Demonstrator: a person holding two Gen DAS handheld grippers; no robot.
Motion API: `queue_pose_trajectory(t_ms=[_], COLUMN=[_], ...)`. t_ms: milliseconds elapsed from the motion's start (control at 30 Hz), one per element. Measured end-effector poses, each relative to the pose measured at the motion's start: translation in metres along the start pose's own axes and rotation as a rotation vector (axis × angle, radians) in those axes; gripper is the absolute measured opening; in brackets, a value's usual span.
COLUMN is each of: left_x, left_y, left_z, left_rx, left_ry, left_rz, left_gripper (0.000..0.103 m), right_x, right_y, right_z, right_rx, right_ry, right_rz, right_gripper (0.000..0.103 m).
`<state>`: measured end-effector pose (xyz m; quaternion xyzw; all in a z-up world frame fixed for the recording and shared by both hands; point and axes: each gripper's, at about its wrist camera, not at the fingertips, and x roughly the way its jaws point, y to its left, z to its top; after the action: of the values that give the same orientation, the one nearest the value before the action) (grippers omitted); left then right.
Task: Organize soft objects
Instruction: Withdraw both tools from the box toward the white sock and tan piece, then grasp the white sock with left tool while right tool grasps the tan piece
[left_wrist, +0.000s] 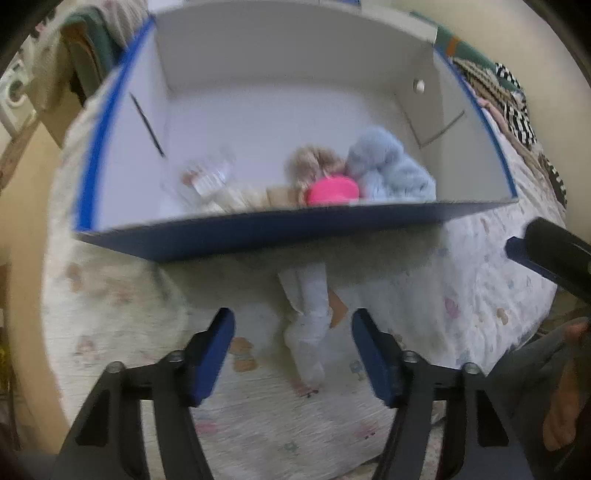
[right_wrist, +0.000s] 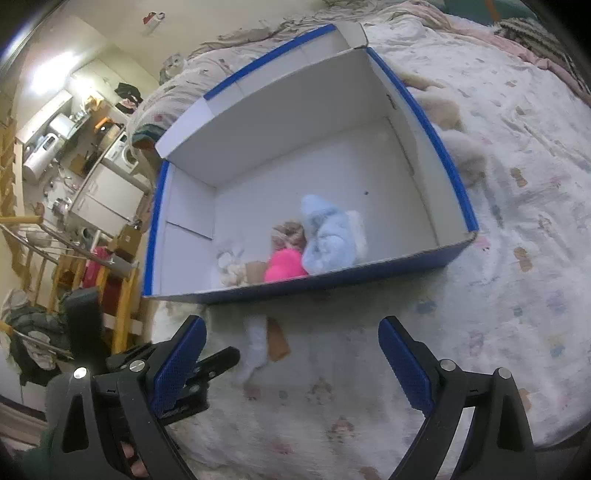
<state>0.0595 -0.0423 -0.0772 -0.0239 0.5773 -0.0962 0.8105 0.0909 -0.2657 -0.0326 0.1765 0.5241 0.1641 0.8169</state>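
Soft toys, a pale blue plush (left_wrist: 391, 166) and a doll in pink (left_wrist: 325, 181), already sit in the blue-edged box (left_wrist: 258, 236) on the bed. I judge the pickup step is next: a small white garment (left_wrist: 308, 325) lies on the bedspread (left_wrist: 110, 295) outside the near wall. My left gripper (left_wrist: 293, 350) hangs released, the garment at 12 o'clock between its fingers. My right gripper (right_wrist: 291, 362), also spread wide, sees it at 11 o'clock.
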Motion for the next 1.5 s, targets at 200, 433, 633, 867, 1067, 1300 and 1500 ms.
queue_pose_trajectory(t_ms=[200,433,633,867,1067,1300,1500], left_x=[0.042,0.065,0.048,0.021,-0.008,-0.031,-0.034], left_y=[-0.006,-0.015,-0.012,0.010,0.039,0.067,0.076], left_z=[0.002,-0.002,-0.004,-0.014,-0.024,-0.029,-0.033], left_rx=[0.011,0.043,0.046,-0.007,-0.051,-0.112,-0.149], left_ry=[0.114,0.178,0.127,0.100,0.059,0.011,-0.004], left_rz=[-0.043,-0.025,-0.021,-0.021,0.010,0.027,0.043], left_gripper=[0.049,0.027,0.027,0.027,0.027,0.027,0.027], right_x=[-0.005,-0.006,0.006,0.041,0.094,0.139,0.148], right_y=[-0.012,-0.021,-0.014,0.004,0.036,0.066,0.075], right_z=[-0.003,-0.006,-0.010,-0.022,-0.032,-0.047,-0.049], right_rx=[-0.005,0.009,-0.023,-0.070,-0.184,-0.373,-0.440], right_ry=[-0.010,0.000,0.033,0.153,0.270,0.277,0.227], right_rz=[-0.033,-0.039,-0.052,-0.029,-0.045,-0.192,-0.228], right_gripper=[0.100,0.100,0.100,0.099,0.064,0.059,0.030])
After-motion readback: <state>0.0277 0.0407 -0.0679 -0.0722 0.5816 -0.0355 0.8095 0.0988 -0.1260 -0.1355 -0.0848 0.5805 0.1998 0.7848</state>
